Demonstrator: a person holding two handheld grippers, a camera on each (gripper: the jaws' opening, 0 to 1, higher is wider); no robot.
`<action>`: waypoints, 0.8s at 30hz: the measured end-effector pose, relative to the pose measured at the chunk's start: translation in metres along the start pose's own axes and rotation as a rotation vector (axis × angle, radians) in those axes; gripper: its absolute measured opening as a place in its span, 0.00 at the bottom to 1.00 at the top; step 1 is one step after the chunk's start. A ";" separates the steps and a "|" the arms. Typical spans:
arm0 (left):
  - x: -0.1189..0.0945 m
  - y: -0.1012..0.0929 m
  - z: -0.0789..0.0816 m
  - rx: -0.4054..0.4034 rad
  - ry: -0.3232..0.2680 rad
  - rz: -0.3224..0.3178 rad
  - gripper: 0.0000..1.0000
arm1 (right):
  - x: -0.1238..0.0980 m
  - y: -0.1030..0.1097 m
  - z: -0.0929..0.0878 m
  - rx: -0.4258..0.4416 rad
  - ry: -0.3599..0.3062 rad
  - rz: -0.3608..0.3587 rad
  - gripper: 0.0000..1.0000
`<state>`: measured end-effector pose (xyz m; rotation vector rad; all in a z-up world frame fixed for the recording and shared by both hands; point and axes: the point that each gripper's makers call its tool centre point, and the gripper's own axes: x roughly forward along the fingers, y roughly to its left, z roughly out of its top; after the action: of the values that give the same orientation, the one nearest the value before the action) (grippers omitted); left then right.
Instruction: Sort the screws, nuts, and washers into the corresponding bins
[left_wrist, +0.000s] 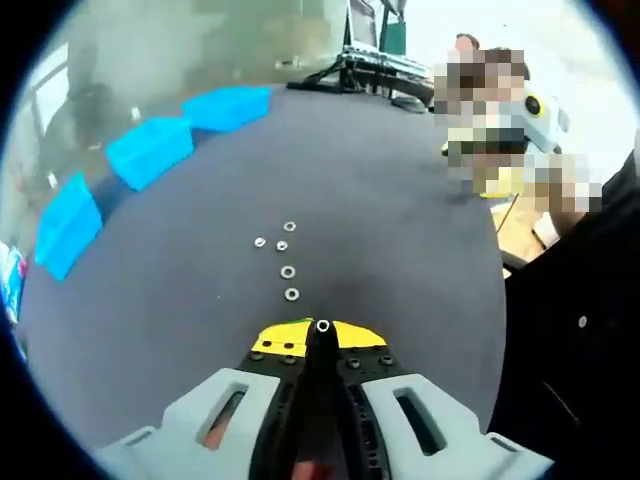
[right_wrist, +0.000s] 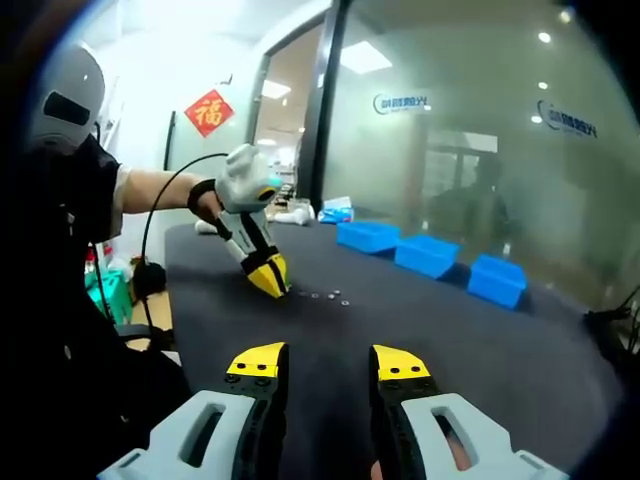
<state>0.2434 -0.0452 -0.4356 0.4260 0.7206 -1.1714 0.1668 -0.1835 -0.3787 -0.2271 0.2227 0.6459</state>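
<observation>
Pinched at lower centre, the left hand-held gripper (left_wrist: 322, 328) holds a washer (left_wrist: 323, 325), lifted for binning. Loose washers (left_wrist: 288, 271) lie mid-desk (left_wrist: 400, 230); bins (left_wrist: 150, 150) wait upper left. The right hand-held gripper (right_wrist: 328, 362) hovers parted, empty.

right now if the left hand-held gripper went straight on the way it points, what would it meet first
The left hand-held gripper, shut on a small washer, would likely meet the nearest loose washer on the dark table, slightly left of its line.
</observation>
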 end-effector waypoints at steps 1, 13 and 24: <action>-0.001 0.001 0.001 -0.003 -0.009 0.009 0.06 | 0.000 0.000 0.000 0.000 -0.001 -0.001 0.29; -0.035 0.018 0.043 -0.091 -0.279 0.057 0.05 | -0.004 -0.013 0.013 0.009 -0.051 -0.055 0.29; -0.084 0.069 0.081 -0.173 -0.567 0.286 0.05 | -0.008 -0.032 0.026 0.040 -0.114 -0.130 0.29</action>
<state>0.3138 -0.0166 -0.3237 0.0366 0.2506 -0.8878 0.1843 -0.2057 -0.3478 -0.1643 0.1101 0.5235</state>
